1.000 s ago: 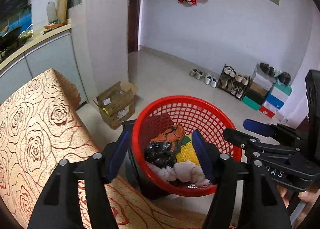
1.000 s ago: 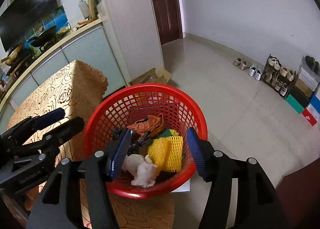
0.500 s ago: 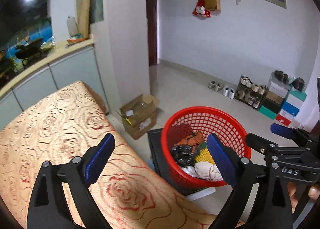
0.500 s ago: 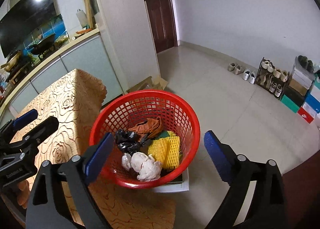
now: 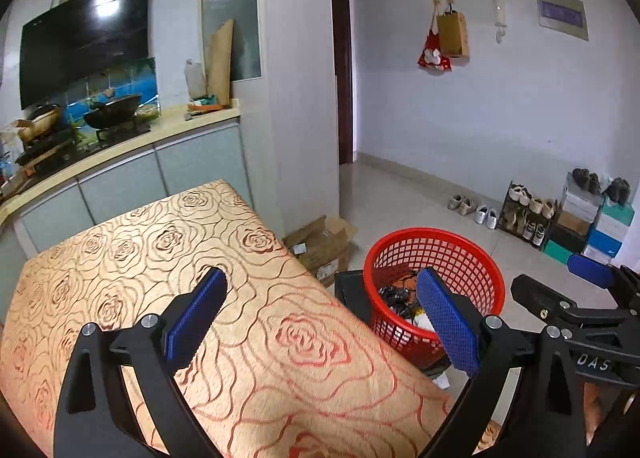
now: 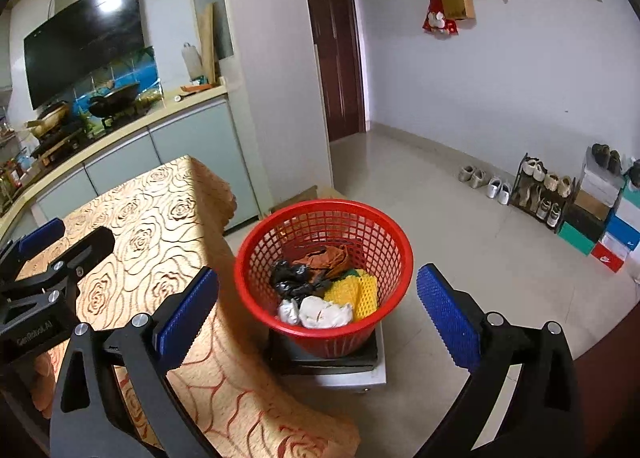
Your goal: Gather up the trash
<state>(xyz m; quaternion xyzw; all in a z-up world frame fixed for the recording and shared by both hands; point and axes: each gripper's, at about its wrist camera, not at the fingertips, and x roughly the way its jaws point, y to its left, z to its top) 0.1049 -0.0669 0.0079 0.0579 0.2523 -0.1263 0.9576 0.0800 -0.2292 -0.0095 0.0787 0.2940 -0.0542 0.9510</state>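
Both tools gape empty above the desk, trash lying in the red basket beside it.

Left tool (image 5: 320, 312) and right tool (image 6: 318, 308) have just been spreading their blue pads wide, with nothing between them in either view. I count two tools and one red basket (image 6: 256, 254), which stands on a dark low stand (image 6: 320, 356) on the floor, just off the corner of the rose-patterned desk (image 5: 132, 254). About five scraps lie in it: black film (image 6: 290, 278), a brown piece (image 6: 324, 256), yellow foam net (image 6: 358, 290) and two white wads (image 6: 320, 312). No loose trash shows on the desk cloth. My worry is the basket: its perch looks small, so a swinging tool or a tugged cloth could tip it and spill everything.
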